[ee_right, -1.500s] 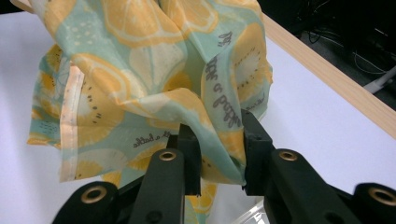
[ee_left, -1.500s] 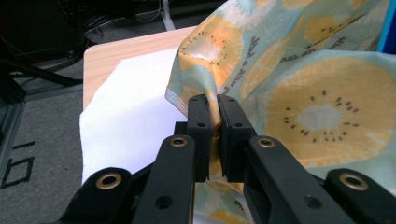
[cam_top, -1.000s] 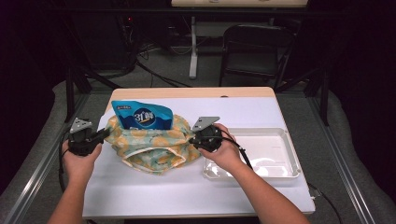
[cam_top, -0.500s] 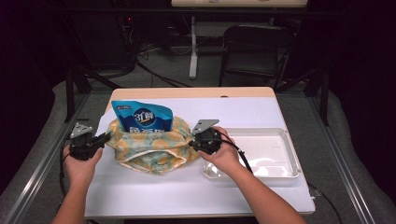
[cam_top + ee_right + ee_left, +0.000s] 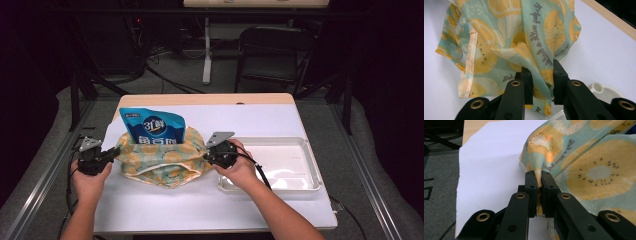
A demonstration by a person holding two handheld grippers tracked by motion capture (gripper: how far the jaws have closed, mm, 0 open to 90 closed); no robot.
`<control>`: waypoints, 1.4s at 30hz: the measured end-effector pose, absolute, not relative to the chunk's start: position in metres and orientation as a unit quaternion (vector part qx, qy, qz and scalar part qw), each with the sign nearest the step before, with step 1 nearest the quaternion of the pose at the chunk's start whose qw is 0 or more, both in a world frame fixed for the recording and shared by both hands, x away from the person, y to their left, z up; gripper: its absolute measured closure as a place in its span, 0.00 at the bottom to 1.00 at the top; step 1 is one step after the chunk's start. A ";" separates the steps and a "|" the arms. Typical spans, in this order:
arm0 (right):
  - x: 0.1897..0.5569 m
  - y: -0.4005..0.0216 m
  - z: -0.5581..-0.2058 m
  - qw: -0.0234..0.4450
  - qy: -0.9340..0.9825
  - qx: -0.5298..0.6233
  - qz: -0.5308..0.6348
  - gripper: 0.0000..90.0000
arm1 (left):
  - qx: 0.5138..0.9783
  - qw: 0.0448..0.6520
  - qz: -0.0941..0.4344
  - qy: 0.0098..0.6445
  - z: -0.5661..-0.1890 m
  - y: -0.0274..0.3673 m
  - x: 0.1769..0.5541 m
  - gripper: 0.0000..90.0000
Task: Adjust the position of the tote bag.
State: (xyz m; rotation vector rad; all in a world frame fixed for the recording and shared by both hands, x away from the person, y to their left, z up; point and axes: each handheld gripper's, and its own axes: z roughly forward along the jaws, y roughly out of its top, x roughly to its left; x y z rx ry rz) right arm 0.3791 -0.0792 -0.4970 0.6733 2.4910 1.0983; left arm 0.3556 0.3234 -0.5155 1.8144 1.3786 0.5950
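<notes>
Fabric is caught on both sides: the left tongs (image 5: 538, 185) pinch the left edge of the fruit-print cloth bag (image 5: 162, 162) tightly, pads nearly together with a thin fold between them, and the right tongs (image 5: 541, 82) hold a thicker gathered bunch of the bag's right edge. The right jaws have just been closing a little on that bunch, while the left jaws have eased apart a touch yet the fold sits pinched between them.

Compared with a second ago, the left hand (image 5: 90, 177) has sunk, so the left side of the bag now lies lower, close to the table (image 5: 165, 210), and the bag looks flatter and more spread than it did when its mouth was held up. The right hand (image 5: 240, 167) has hardly shifted; it rests just beside the near left corner of the white tray (image 5: 305, 182).

The bag sits in the middle-left of the table, with the blue snack packet (image 5: 152, 126) standing out of its far opening, upper half showing above the cloth.

My reading is that the packet is already in and the bag is being lowered to rest. Letting go should come next, once the cloth lies slack; releasing too early on one side could tip the packet over.
</notes>
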 end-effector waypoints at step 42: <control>0.351 -0.105 -0.462 0.182 0.842 0.239 0.448 0.68 | 0.705 0.454 0.248 0.486 -0.469 0.301 0.304 0.61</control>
